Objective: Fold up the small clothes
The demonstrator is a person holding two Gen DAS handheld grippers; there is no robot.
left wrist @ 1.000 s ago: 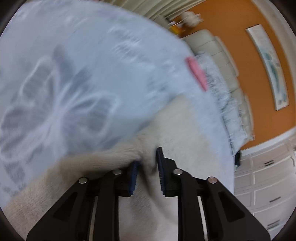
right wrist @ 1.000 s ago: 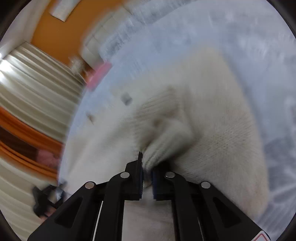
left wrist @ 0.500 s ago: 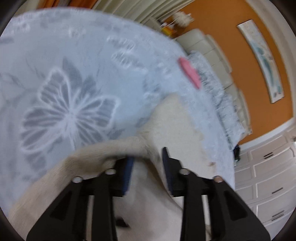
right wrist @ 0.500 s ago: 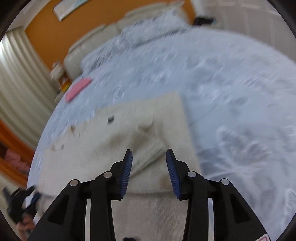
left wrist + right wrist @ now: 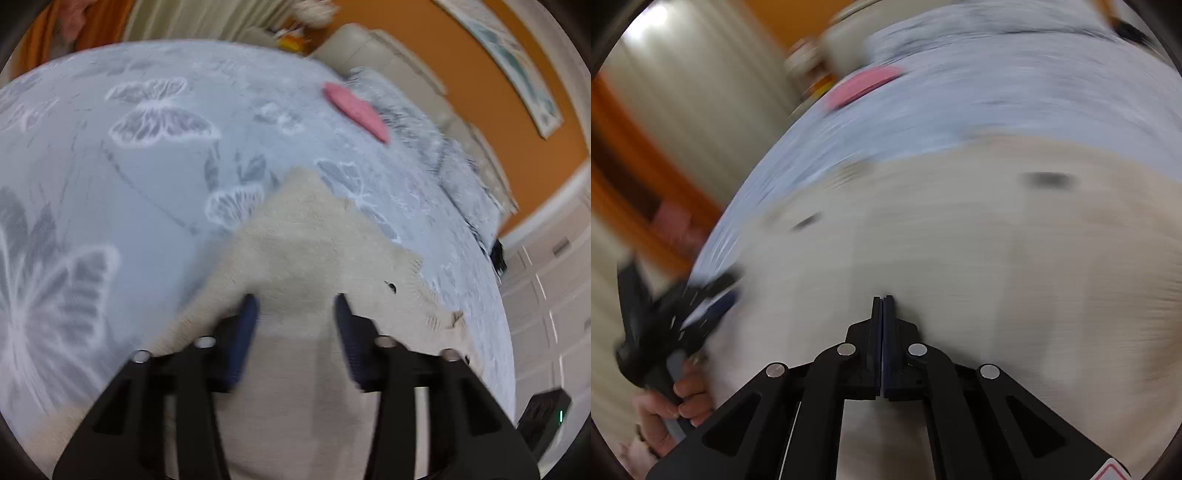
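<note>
Sweater is laid flat on bed, mid-fold. Left claw is spread, empty; right claw is closed, nothing pinched. Next, an edge must be gripped.

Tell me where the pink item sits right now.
The pink item lies on the butterfly-print bedspread, upper right in the left wrist view, beyond the cream knit garment and near the sofa.

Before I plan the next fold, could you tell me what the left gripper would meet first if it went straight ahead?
Most likely the cream knitted garment: the left gripper, jaws open, points across it, with the butterfly-print bedspread beyond. Depth is unclear.
</note>
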